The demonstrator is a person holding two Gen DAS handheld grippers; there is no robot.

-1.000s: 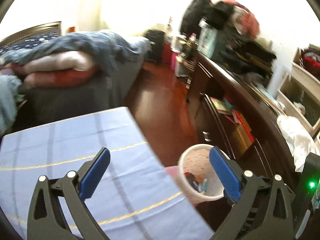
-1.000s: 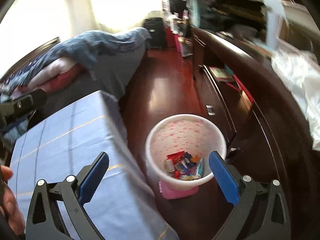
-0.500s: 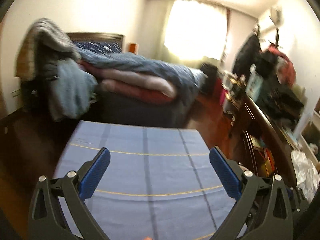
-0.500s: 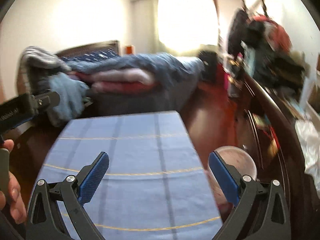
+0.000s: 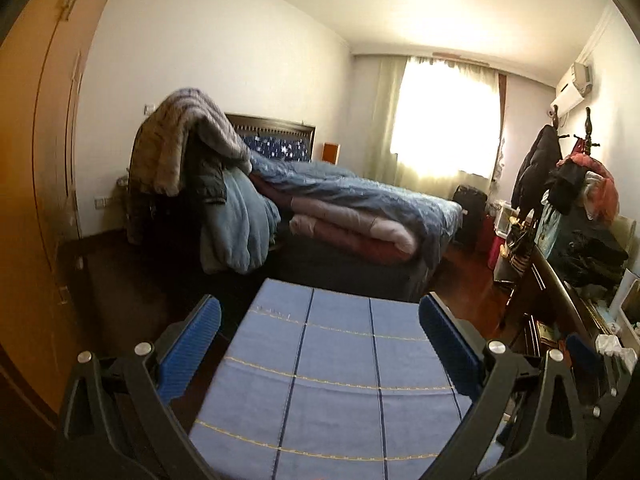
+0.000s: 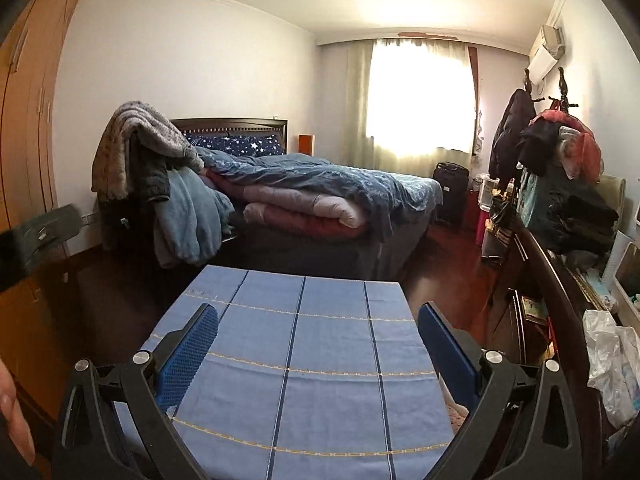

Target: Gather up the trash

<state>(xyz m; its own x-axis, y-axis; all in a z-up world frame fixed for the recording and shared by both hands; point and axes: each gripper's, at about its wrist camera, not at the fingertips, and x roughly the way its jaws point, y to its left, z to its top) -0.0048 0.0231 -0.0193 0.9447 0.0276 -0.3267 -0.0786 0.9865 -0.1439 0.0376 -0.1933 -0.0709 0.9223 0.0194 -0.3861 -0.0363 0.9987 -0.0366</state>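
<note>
My left gripper [image 5: 320, 338] is open over a table with a blue checked cloth [image 5: 340, 380], nothing between its blue fingers [image 5: 196, 340]. My right gripper [image 6: 318, 346] is also open and empty over the same cloth [image 6: 304, 360]. No loose trash shows on the cloth. A sliver of the pink-speckled waste bin [image 6: 456, 410] peeks out past the table's right edge, behind my right finger. The left gripper's black body [image 6: 40, 236] shows at the left of the right wrist view, with a hand [image 6: 12, 412] below it.
A bed [image 6: 320, 200] piled with quilts and blankets stands beyond the table. A dark wooden dresser [image 6: 536, 280] loaded with clothes runs along the right wall, with a white plastic bag [image 6: 608, 356] on it. Wooden wardrobe doors [image 5: 36, 200] line the left.
Both views have swung up from the bin on the floor to look level across the table and bed. The bin has dropped almost out of sight. Both grippers have stayed open.
</note>
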